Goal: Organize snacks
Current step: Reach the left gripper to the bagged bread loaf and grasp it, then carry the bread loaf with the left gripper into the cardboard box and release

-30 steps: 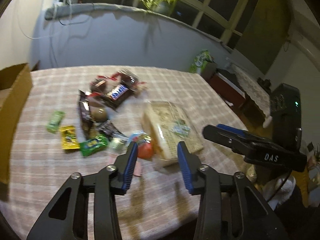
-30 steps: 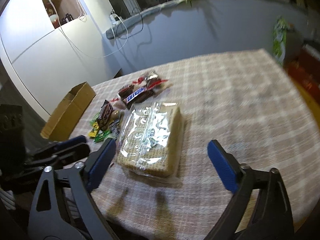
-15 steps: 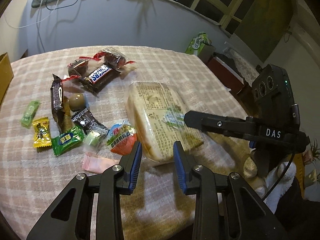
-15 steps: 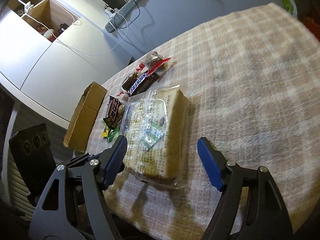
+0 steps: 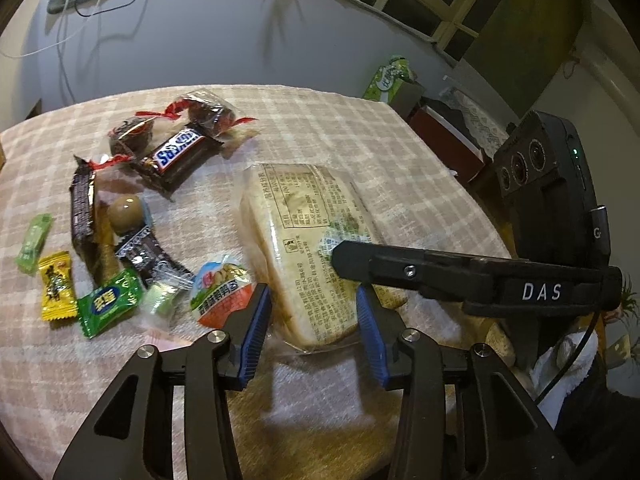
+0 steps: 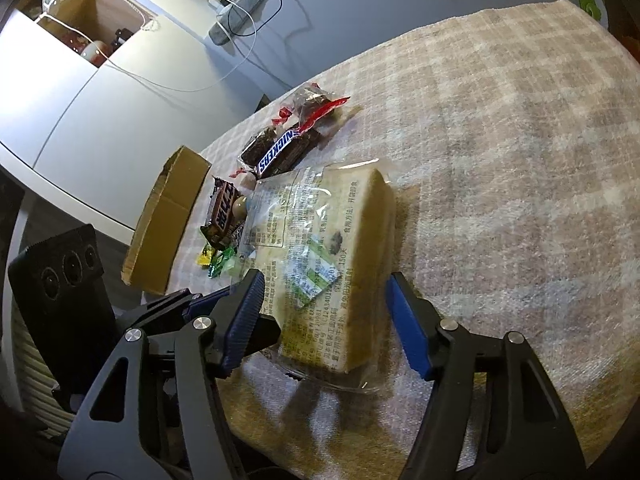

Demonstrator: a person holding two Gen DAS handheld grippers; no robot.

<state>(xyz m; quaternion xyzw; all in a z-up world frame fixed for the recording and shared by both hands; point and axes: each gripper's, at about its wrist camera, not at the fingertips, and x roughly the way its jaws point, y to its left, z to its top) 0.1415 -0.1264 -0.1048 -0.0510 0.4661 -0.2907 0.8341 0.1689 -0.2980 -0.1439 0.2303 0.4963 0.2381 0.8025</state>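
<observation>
A large clear-wrapped bread pack point(image 5: 312, 248) lies on the checked tablecloth point(image 5: 340, 128); it also shows in the right wrist view point(image 6: 332, 256). My left gripper point(image 5: 314, 320) is open, its blue pads at either side of the pack's near end. My right gripper point(image 6: 328, 316) is open and straddles the same end from the other side. One right finger point(image 5: 400, 270) reaches over the pack. Small snacks lie to the left: a Snickers bar point(image 5: 176, 156), green point(image 5: 108, 304) and yellow point(image 5: 58, 284) candies.
An open cardboard box point(image 6: 168, 216) stands at the table's left edge beyond the snacks. Red-tied wrapped cakes point(image 5: 200, 110) lie at the back of the pile. The table's near edge is right under both grippers. A green bag point(image 5: 390, 82) stands off the table's far right.
Both grippers have moved in toward the bread pack's near end. The left jaws narrowed, then widened around it. The right jaws narrowed around it.
</observation>
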